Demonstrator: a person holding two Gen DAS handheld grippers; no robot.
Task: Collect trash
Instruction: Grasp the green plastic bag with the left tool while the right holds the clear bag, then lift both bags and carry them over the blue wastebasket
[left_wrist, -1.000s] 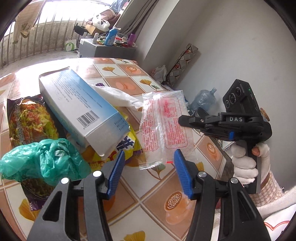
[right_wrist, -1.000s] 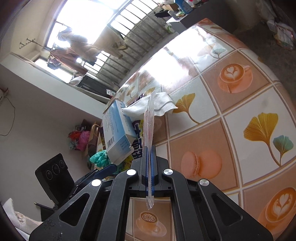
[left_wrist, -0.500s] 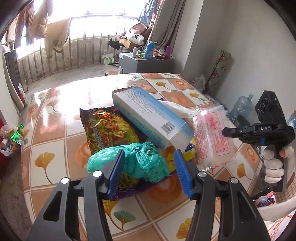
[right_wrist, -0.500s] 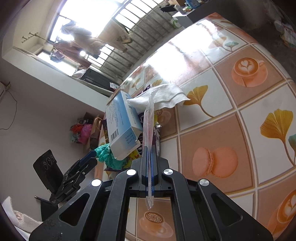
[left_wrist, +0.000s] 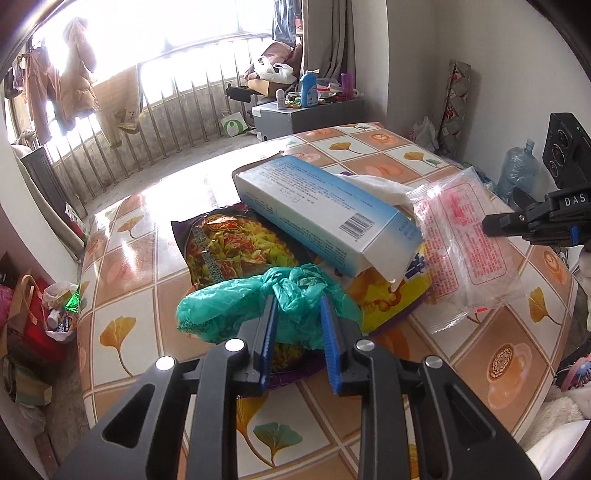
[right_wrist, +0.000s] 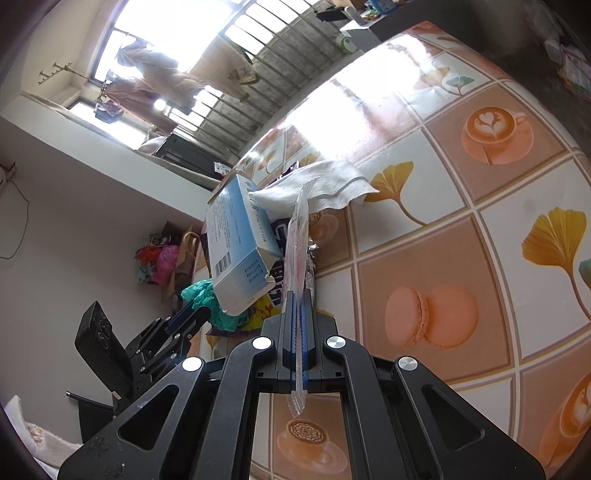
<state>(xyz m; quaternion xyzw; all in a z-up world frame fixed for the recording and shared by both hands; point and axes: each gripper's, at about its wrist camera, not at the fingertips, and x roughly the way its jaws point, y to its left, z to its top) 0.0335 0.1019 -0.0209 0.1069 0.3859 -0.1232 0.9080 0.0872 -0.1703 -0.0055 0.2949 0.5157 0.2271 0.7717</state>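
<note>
1. We see a table covered in a cloth printed with ginkgo leaves, coffee cups and macarons, with a small heap of rubbish on it.
2. Our left gripper has just been closing; its blue pads now pinch a crumpled green plastic bag, which bulges out to the left of the fingers and up between them.
3. The green bag lies on a dark noodle packet with a picture of food on it.
4. A blue and white carton, one end flap open, rests tilted across the noodle packet and a yellow wrapper.
5. A white tissue sits behind the carton.
6. Our right gripper has its jaws fully together, clamped on a clear wrapper with red print, which stands edge-on between the pads.
7. In the left view that clear wrapper hangs just right of the carton, its lower edge near the tabletop.
8. Beyond the table we see a railed balcony window with hanging clothes.
</note>
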